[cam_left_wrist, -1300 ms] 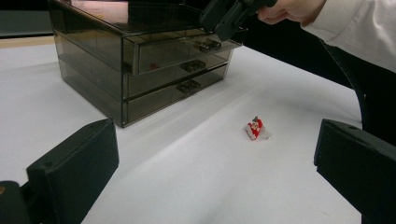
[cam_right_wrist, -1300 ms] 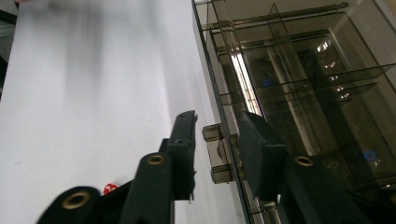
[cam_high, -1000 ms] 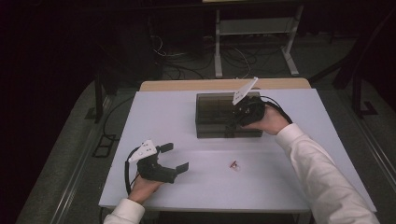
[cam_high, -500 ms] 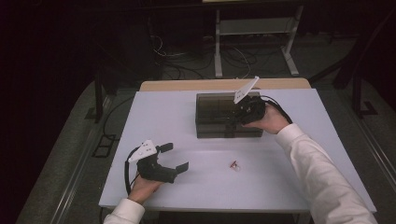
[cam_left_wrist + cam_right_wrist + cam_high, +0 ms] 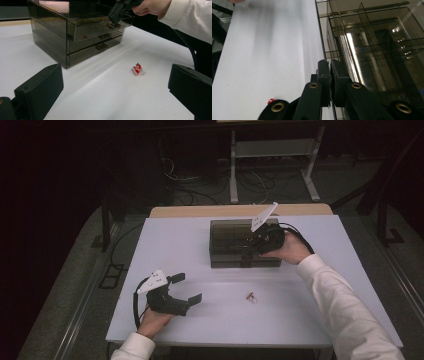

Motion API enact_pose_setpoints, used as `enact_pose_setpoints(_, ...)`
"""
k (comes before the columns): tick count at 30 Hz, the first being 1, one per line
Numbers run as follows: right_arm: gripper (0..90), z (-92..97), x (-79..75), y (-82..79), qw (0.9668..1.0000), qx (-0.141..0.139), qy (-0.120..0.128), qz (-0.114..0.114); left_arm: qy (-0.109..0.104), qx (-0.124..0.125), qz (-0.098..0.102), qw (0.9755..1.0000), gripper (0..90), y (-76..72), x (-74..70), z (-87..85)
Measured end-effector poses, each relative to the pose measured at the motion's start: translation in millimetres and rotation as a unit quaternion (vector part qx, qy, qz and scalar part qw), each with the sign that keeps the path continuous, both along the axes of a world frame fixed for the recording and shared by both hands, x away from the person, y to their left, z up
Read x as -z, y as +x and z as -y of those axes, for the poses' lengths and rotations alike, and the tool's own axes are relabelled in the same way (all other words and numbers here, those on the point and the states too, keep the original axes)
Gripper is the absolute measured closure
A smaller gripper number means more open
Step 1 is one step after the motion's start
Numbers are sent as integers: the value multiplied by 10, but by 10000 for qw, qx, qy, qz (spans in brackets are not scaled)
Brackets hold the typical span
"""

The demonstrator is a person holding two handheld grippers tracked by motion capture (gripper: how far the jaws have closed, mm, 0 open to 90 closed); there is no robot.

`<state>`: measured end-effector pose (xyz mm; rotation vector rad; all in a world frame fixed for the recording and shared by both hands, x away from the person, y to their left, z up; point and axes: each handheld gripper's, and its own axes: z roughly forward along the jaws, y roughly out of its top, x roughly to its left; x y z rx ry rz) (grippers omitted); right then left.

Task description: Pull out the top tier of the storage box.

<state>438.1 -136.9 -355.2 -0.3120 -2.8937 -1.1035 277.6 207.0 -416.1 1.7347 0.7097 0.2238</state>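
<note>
The right gripper (image 5: 115, 20) has its two black jaws pinched tight on the small metal handle (image 5: 113, 25) of the top drawer (image 5: 100, 28). In the right gripper view the jaws stand close together with almost no gap. The drawer belongs to a dark see-through plastic box with three drawers (image 5: 235, 245). From the left gripper view, the top drawer looks pulled out a little past the two under it.

So the step in hand looks like opening the top drawer. The next move probably calls for a slow, straight pull toward the person, so the light box does not slide on the white table (image 5: 310, 320).

The left gripper (image 5: 186, 288) rests low on the table with its jaws wide apart and nothing between them. A small red and white wrapped thing (image 5: 137, 69) lies on the table out in front of these open jaws, a little toward the right one, not touching them. It sits well apart from the box.

It may be meant to go into the drawer. Then the left jaws need to come down around it and close softly.
</note>
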Motion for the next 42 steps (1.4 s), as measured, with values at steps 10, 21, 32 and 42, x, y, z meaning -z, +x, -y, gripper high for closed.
enact_pose_setpoints(10, 865, 1, 0, -56, 10000, -49, 17, -72, -6, 4, -1, 10000, 0, -1, 0, 1)
enact_pose_setpoints(21, 866, -20, 3, -166, 9998, -151, -17, -140, -7, 9, -8, 10000, 0, -6, 0, 8)
enact_pose_setpoints(32, 868, -3, 20, -228, 9995, -242, 31, -223, -14, 2, -4, 10000, 0, -8, -3, 2)
enact_pose_setpoints(42, 866, 28, 33, -255, 9991, -313, 78, -278, -29, -15, 19, 10000, 0, -14, -7, -1)
